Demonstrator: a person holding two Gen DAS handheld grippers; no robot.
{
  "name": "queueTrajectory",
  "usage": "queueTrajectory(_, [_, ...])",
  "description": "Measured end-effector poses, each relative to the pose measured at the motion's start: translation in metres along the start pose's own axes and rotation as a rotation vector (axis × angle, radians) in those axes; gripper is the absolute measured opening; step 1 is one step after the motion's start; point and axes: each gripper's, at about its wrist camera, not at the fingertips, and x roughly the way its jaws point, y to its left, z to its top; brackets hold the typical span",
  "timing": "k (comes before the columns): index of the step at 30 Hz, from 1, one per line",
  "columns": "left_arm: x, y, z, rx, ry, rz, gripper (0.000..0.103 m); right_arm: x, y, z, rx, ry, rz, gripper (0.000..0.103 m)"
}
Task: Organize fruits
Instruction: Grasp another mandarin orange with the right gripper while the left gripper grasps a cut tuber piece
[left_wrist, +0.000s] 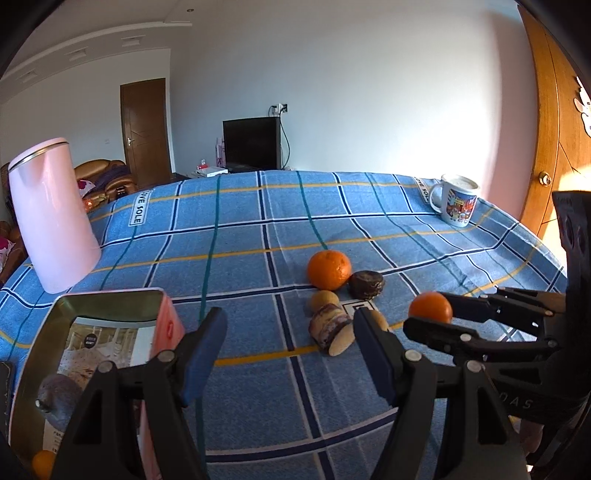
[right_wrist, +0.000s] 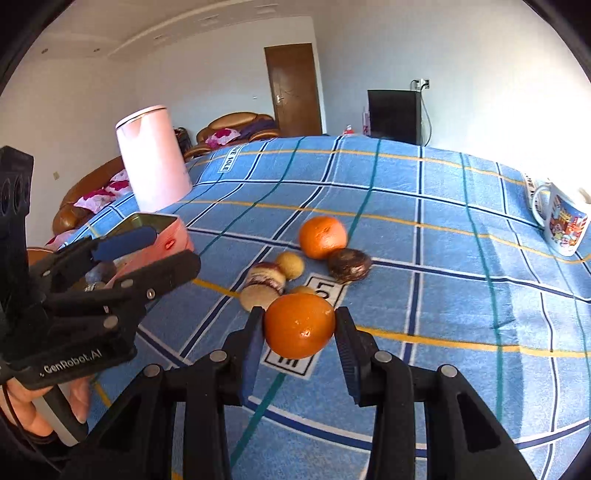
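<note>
One small orange (right_wrist: 299, 325) is pinched in the right gripper (right_wrist: 300, 334), probably for the tin (left_wrist: 110, 306); the left gripper (left_wrist: 290, 345) stands spread, empty.

**Orange caught, the rest wait in a cluster**

You've got a small orange (right_wrist: 299, 325) pinched between your right claw's (right_wrist: 300, 334) pads, just above the checked surface (right_wrist: 424, 229). Behind it a bigger orange (right_wrist: 322, 237) touches a dark brown fruit (right_wrist: 349, 264); a pale round one (right_wrist: 290, 264) and a cut, purple-skinned piece (right_wrist: 263, 286) lie just beside them.
</note>
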Motion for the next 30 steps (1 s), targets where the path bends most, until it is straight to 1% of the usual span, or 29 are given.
queueTrajectory(1, [0.006, -0.003, 0.001, -0.001, 0.014, -0.011, 0.073, -0.002, -0.003, 0.002, 0.000, -0.010, -0.025, 0.040])
queueTrajectory(6, [0.028, -0.012, 0.006, -0.007, 0.073, -0.031, 0.073, -0.004, -0.022, 0.007, 0.038, -0.033, -0.043, 0.040])
queueTrajectory(9, [0.042, -0.016, 0.008, 0.000, 0.127, -0.053, 0.071, -0.001, -0.024, 0.007, 0.044, -0.045, -0.058, 0.040])
queueTrajectory(12, [0.052, -0.016, 0.008, -0.018, 0.170, -0.067, 0.064, 0.001, -0.025, 0.008, 0.054, -0.054, -0.047, 0.040])
queueTrajectory(14, [0.060, -0.017, 0.007, -0.015, 0.210, -0.093, 0.054, -0.001, -0.024, 0.009, 0.046, -0.068, -0.054, 0.040])
queueTrajectory(15, [0.061, -0.015, 0.007, -0.030, 0.213, -0.111, 0.051, 0.000, -0.024, 0.009, 0.043, -0.068, -0.053, 0.040])
queueTrajectory(16, [0.062, -0.014, 0.007, -0.038, 0.215, -0.117, 0.044, 0.000, -0.022, 0.009, 0.041, -0.067, -0.050, 0.040])
queueTrajectory(17, [0.061, -0.014, 0.007, -0.042, 0.214, -0.125, 0.043, 0.000, -0.022, 0.009, 0.039, -0.069, -0.048, 0.040])
queueTrajectory(20, [0.057, -0.014, 0.006, -0.042, 0.202, -0.132, 0.042, -0.002, -0.022, 0.009, 0.039, -0.078, -0.041, 0.040])
queueTrajectory(25, [0.042, -0.016, 0.007, -0.027, 0.137, -0.128, 0.042, -0.007, -0.023, 0.007, 0.040, -0.109, -0.034, 0.040])
queueTrajectory(30, [0.031, -0.014, 0.005, -0.034, 0.091, -0.119, 0.042, -0.014, -0.022, 0.006, 0.037, -0.141, -0.020, 0.040])
